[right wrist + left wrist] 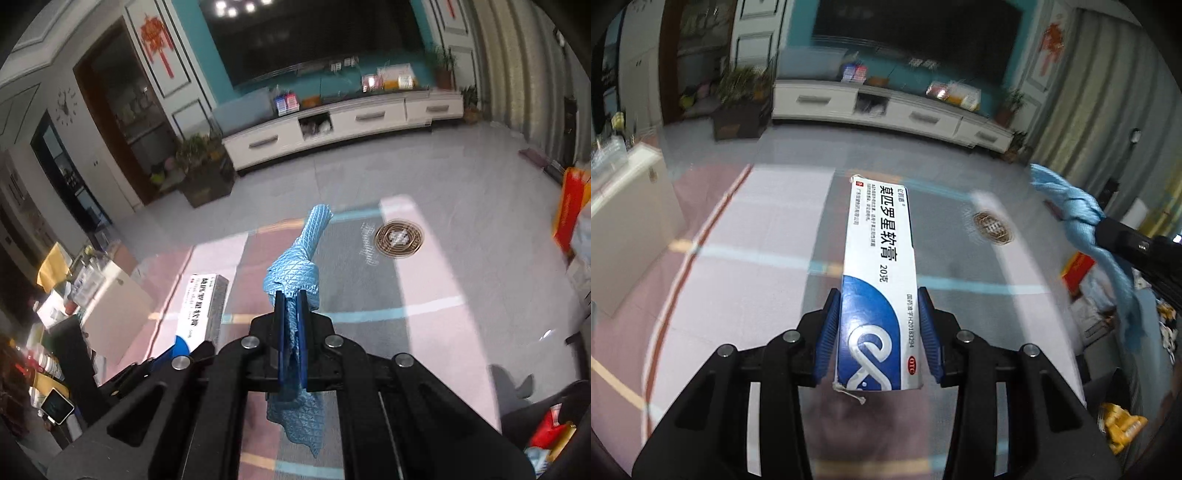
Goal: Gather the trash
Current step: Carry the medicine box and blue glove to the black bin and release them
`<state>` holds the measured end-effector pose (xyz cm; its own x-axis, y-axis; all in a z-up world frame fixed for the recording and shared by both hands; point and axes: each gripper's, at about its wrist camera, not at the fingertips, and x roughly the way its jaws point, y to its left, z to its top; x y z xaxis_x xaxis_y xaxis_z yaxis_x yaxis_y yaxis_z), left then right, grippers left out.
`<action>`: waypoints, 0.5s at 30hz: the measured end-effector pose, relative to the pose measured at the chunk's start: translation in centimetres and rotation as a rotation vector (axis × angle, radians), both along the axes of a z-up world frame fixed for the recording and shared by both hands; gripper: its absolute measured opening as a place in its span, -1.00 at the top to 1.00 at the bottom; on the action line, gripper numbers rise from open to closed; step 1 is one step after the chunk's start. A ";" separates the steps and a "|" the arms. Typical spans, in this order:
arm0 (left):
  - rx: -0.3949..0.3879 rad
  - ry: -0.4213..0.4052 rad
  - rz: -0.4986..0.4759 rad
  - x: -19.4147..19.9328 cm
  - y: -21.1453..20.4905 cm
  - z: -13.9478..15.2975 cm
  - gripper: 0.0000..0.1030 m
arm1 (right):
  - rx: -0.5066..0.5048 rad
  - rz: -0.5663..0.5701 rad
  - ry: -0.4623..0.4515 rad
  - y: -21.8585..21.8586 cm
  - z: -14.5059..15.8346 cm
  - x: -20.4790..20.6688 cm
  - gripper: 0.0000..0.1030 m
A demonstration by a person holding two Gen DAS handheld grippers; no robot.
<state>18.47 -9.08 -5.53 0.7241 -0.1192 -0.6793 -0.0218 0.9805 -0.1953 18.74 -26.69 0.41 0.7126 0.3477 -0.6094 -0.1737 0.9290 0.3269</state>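
Observation:
My left gripper (880,295) is shut on a long white and blue ointment box (877,266) with Chinese print, held above the floor and pointing away from me. The box also shows in the right wrist view (203,306), at the left. My right gripper (291,295) is shut on a knotted light blue cloth (295,269); the knot sticks out past the fingertips and a tail hangs below. The cloth also shows in the left wrist view (1082,218), at the right, with the right gripper's black body behind it.
A patterned rug (746,266) with pink, white and grey panels and a round gold emblem (399,238) lies below. A white TV cabinet (332,125) and dark TV stand at the far wall, with a plant box (203,173) to its left. Cluttered tables sit at both sides.

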 end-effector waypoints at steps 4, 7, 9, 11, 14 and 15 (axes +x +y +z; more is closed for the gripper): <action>-0.035 -0.081 -0.063 -3.6 -2.3 4.4 0.18 | -0.003 -0.063 -0.088 -2.5 3.8 -4.4 0.86; -0.037 -0.137 -0.120 -6.5 -4.4 7.0 0.18 | 0.020 -0.111 -0.149 -4.9 5.6 -7.8 0.86; -0.047 -0.170 -0.164 -8.6 -6.1 8.5 0.18 | 0.037 -0.150 -0.173 -6.5 6.3 -10.0 0.86; -0.044 -0.185 -0.203 -9.9 -7.6 9.4 0.17 | 0.046 -0.197 -0.191 -8.3 6.6 -12.3 0.86; -0.022 -0.199 -0.298 -12.4 -11.1 9.8 0.17 | 0.050 -0.290 -0.208 -11.2 6.1 -15.9 0.86; -0.019 -0.197 -0.320 -12.9 -12.1 9.7 0.17 | 0.049 -0.329 -0.205 -12.4 5.7 -17.1 0.86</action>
<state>5.59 -21.16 4.20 0.7650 -0.3718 -0.5258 0.3246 0.9278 -0.1838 1.65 -39.06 6.10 0.8960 0.1054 -0.4313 0.0645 0.9302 0.3614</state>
